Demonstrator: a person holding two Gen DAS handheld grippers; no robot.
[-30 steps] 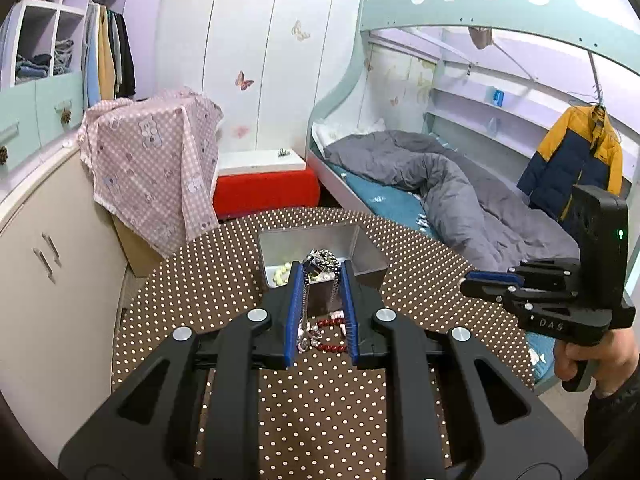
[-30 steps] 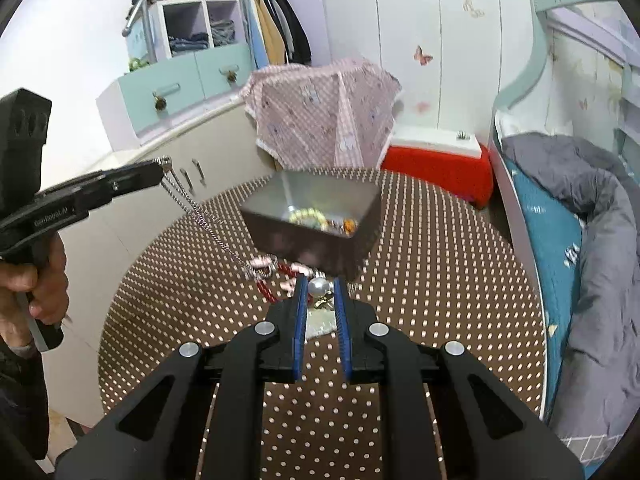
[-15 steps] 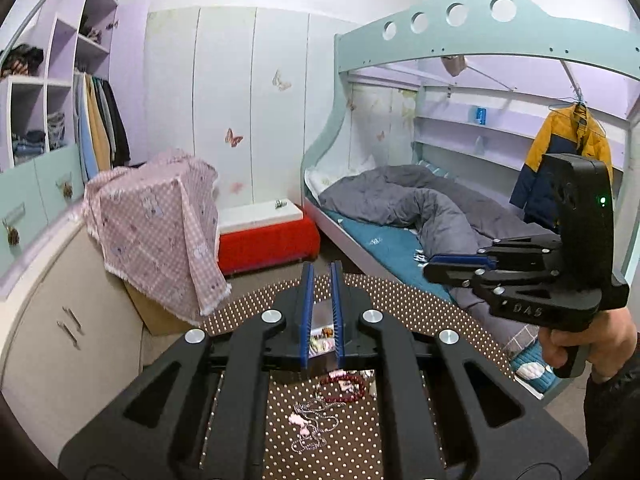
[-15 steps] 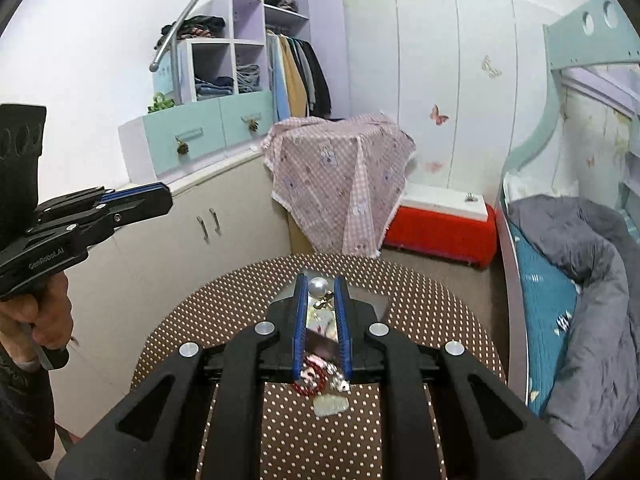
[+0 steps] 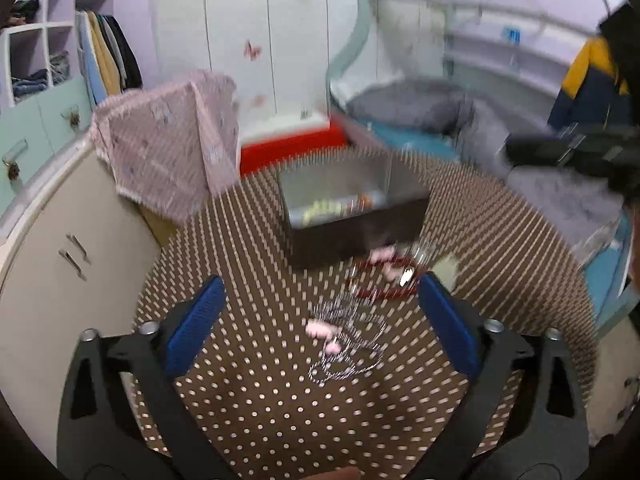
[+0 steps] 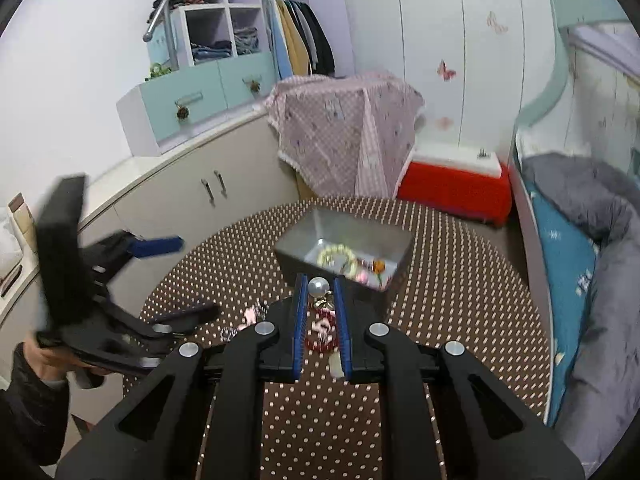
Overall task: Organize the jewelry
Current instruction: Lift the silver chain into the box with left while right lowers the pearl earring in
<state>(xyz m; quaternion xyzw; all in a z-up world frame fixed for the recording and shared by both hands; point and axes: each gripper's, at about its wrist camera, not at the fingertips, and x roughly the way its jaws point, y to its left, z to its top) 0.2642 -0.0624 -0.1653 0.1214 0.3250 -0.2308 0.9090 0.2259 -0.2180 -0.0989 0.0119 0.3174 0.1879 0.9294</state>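
left-wrist view motion-blurred, jewelry (image 5: 362, 308) indistinct

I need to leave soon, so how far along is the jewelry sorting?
Partly done: a pale bead bracelet already lies in the metal box. The right gripper pinches a pearl piece. The silver chain and red bracelet remain on the table; the left gripper is opening, empty.

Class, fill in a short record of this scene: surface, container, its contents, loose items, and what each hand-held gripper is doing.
Surface: round dotted table
Container: metal tin, open
In tin: pale bead bracelet and small pieces
Loose on table: silver chain, red bead bracelet
Left hand-held gripper: jaws opening, above the chain, nothing gripped
Right hand-held gripper: shut on pearl piece
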